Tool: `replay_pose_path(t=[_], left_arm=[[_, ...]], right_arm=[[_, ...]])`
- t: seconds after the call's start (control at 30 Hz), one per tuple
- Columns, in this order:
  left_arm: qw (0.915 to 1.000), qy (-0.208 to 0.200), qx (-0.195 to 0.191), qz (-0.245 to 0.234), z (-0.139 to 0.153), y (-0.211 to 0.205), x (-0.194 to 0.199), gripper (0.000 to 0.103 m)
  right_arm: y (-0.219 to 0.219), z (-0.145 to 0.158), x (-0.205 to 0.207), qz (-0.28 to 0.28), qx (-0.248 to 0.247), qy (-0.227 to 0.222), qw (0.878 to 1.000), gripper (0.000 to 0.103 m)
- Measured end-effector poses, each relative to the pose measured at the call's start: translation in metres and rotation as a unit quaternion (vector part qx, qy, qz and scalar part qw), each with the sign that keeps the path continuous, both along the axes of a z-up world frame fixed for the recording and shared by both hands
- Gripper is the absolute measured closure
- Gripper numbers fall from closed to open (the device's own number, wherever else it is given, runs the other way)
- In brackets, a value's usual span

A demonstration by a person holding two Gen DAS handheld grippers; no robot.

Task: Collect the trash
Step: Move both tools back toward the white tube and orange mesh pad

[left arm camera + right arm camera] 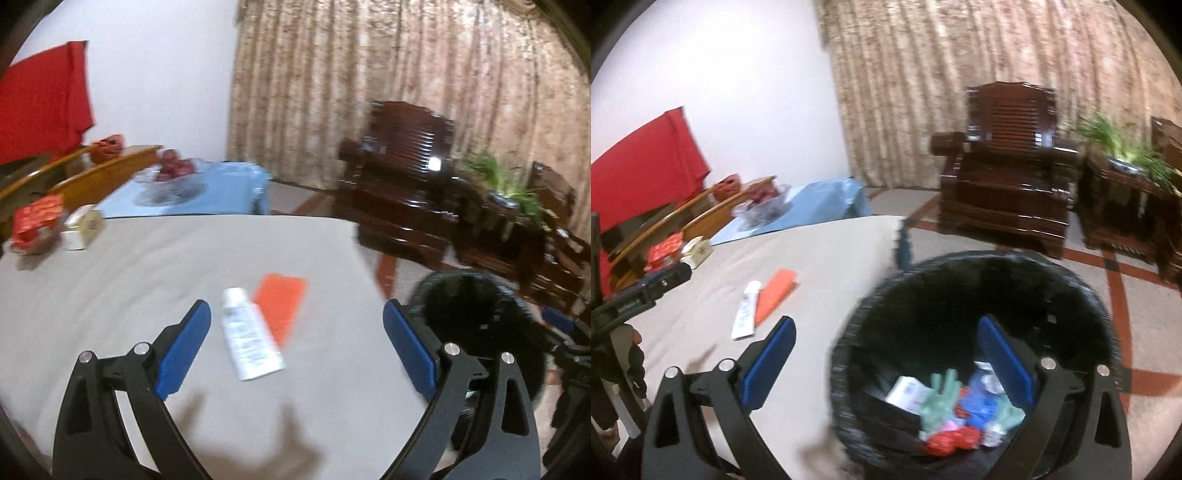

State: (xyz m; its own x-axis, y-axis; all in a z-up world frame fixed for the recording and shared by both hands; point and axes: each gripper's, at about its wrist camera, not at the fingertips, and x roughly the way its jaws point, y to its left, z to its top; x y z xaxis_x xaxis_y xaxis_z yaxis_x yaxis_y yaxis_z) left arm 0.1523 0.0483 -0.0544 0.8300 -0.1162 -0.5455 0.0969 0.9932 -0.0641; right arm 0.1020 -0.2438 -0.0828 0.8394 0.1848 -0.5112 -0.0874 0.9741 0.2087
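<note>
Hovering, left gripper (297, 347) fingers wide, empty, tube (251, 334) between them | right gripper (886, 363) spread, empty, over bin (960, 288).

The left claw (297, 321) gapes over a white tube (249, 334) beside an orange packet (282, 304).

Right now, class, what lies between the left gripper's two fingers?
The white tube lies on the grey table between the open left gripper, seen in the left wrist view.
</note>
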Motion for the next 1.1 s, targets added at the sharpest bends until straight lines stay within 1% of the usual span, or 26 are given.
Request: replay_pose_path(t=[0.23, 0.43, 0.53, 0.63, 0.77, 0.9, 1.03, 1.1], left_arm=[[0.998, 0.003, 0.016, 0.061, -0.002, 0.065, 0.001, 0.011], [0.9963, 0.022, 0.014, 0.082, -0.021, 0.1, 0.012, 0.011], [0.9955, 0.029, 0.021, 0.088, -0.032, 0.103, 0.021, 0.011], [0.9947, 0.037, 0.018, 0.094, -0.042, 0.108, 0.032, 0.011], [0.9942, 0.043, 0.017, 0.097, -0.051, 0.109, 0.047, 0.011], [0.9945, 0.057, 0.019, 0.086, -0.065, 0.1, 0.068, 0.011], [0.9947, 0.071, 0.014, 0.073, -0.08, 0.088, 0.088, 0.011], [0.9946, 0.079, 0.01, 0.066, -0.087, 0.082, 0.099, 0.011]], right_arm=[[0.069, -0.005, 0.032, 0.057, -0.01, 0.004, 0.998, 0.006], [0.115, -0.019, 0.058, 0.093, -0.027, 0.014, 0.995, 0.006], [0.127, -0.026, 0.071, 0.102, -0.031, 0.018, 0.994, 0.007], [0.142, -0.038, 0.094, 0.11, -0.036, 0.027, 0.993, 0.007], [0.151, -0.052, 0.122, 0.105, -0.034, 0.039, 0.993, 0.008], [0.15, -0.056, 0.143, 0.089, -0.026, 0.047, 0.995, 0.008], [0.149, -0.055, 0.158, 0.081, -0.041, 0.048, 0.995, 0.009], [0.147, -0.057, 0.165, 0.077, -0.041, 0.053, 0.995, 0.009]])
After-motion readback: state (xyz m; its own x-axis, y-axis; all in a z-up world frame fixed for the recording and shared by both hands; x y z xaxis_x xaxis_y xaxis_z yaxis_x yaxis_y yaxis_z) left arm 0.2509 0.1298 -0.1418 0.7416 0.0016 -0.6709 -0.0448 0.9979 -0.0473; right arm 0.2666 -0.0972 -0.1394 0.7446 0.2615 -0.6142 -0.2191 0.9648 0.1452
